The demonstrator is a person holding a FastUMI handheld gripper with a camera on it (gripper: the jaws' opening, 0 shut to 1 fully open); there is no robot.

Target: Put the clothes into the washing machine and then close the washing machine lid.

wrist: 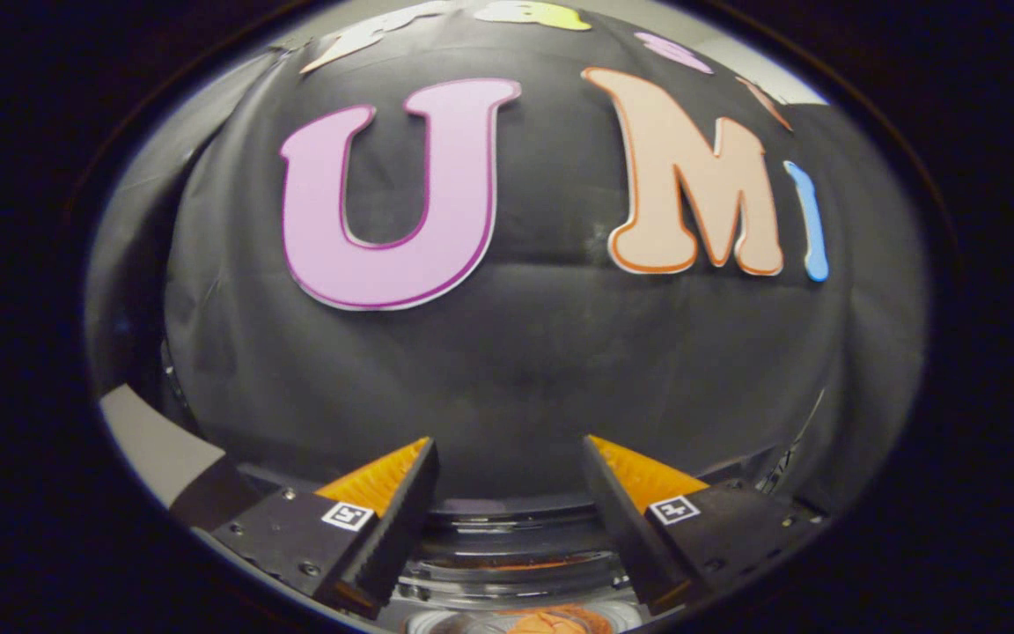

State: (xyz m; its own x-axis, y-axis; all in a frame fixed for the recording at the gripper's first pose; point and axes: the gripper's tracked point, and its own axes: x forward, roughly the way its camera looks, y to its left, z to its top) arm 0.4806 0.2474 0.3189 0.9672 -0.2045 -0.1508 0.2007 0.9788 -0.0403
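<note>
Gripper (pixel 507 458) open above glossy washing machine (pixel 516 550).

Orange clothes (pixel 551 623), black wall (pixel 507 370)

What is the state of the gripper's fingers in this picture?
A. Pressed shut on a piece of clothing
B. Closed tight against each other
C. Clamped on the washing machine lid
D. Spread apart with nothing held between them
D. The gripper has its fingers set wide apart, and the gap between them shows the booth's black cloth and the washing machine below, with nothing gripped.
</note>
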